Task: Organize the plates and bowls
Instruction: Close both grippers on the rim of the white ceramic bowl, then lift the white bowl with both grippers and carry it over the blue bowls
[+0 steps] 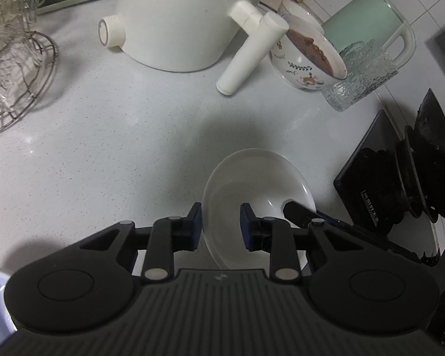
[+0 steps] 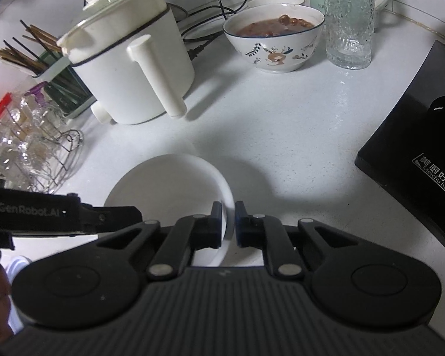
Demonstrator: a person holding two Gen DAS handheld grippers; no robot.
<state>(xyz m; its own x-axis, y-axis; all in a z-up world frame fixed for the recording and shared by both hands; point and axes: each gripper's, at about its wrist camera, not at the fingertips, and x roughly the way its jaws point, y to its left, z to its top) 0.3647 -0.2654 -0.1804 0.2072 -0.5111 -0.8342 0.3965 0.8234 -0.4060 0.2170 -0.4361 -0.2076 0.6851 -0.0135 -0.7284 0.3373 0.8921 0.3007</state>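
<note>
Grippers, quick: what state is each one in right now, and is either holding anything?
Left gripper: closed on the white bowl, at its left rim.
Right gripper: closed on the same bowl's right rim.

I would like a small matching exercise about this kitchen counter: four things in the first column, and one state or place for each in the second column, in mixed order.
Things:
1. plain white bowl
2. deer-pattern bowl
3. textured glass
4. white electric pot

States or places:
A. stands to the right of the deer-pattern bowl, in the right wrist view
B. gripped at its rim from two sides, by the left gripper and the right gripper
C. filled with brown food
D. has a lid on top and a long handle that hangs down

Pairs: 1-B, 2-C, 3-A, 4-D
</note>
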